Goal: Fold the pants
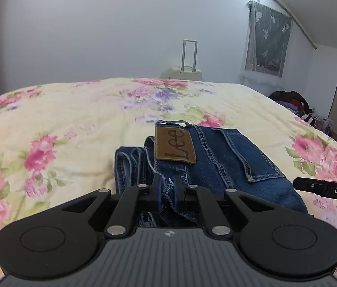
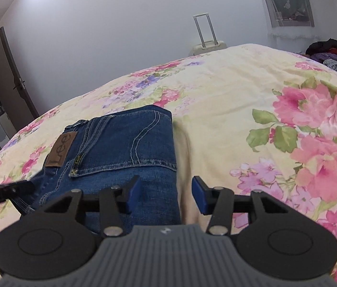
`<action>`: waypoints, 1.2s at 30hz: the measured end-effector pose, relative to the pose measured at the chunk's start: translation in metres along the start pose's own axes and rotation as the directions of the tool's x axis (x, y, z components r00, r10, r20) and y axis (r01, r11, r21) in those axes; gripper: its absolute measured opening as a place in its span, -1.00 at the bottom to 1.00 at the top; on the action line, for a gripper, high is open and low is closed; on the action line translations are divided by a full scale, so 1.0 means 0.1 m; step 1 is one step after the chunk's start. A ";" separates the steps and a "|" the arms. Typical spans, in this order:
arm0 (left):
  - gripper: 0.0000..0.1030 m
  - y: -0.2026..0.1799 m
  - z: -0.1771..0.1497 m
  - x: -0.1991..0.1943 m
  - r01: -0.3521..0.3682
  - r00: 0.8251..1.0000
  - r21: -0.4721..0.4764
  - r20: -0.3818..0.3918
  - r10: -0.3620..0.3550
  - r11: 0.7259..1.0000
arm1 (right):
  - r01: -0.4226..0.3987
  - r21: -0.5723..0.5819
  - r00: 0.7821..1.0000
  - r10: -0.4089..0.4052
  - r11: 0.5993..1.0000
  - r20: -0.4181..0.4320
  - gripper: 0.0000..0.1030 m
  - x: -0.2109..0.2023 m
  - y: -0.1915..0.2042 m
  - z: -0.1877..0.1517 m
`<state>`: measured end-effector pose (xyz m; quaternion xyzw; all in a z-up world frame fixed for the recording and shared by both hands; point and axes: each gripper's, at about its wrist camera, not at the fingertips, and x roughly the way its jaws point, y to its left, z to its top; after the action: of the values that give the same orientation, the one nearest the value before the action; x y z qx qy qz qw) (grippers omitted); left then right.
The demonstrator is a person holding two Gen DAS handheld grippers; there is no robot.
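Blue jeans [image 1: 218,157] with a brown Lee patch [image 1: 174,144] lie folded into a compact bundle on the floral bedspread [image 1: 73,119]. My left gripper [image 1: 168,191] is shut on denim at the near left edge of the bundle. In the right wrist view the jeans [image 2: 130,143] show a back pocket on top. My right gripper [image 2: 166,195] is open over the bundle's near right edge, left finger above denim, right finger above the bedspread [image 2: 240,95]. The right gripper's finger [image 1: 323,189] shows at the left view's right edge.
A cream suitcase [image 1: 187,71] with raised handle stands behind the bed by the white wall. A pile of clothes [image 1: 292,102] lies at the far right. A curtained window [image 1: 267,38] is on the wall. An open door [image 2: 3,76] is at far left.
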<state>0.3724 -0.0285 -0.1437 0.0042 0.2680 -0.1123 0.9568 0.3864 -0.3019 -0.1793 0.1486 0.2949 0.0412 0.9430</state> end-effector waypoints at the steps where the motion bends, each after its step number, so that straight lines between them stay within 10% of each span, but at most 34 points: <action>1: -0.82 0.04 -0.03 0.02 -0.003 1.000 -0.015 -0.030 0.003 1.000 | -0.003 -0.003 1.000 0.003 1.000 0.012 -0.34 -0.02 0.01 0.01; 8: -0.82 0.14 -0.36 0.37 -0.081 0.980 -0.021 -0.182 0.076 0.996 | -0.100 -0.099 0.995 0.098 0.990 -0.024 -0.63 -0.01 0.28 0.00; 16: -0.80 0.17 -0.45 0.42 -0.069 0.972 -0.002 -0.227 0.067 0.998 | -0.054 -0.309 0.988 0.006 0.950 -0.156 -0.63 0.25 0.56 -0.40; 27: -0.11 0.37 0.32 0.40 0.009 0.994 -0.064 -0.112 -0.016 0.998 | -0.047 -0.160 0.990 0.025 0.986 -0.136 -0.63 0.11 0.30 0.37; 36: -0.22 0.31 0.17 1.04 0.027 0.973 -0.074 -0.225 -0.043 0.997 | -0.119 -0.117 0.951 0.079 0.986 -0.298 -0.63 1.22 0.20 0.84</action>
<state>0.4745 -0.0211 -0.1840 -0.0215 0.3789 -0.1186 0.9175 0.5348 -0.2842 -0.1734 0.0920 0.4198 0.1297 0.8936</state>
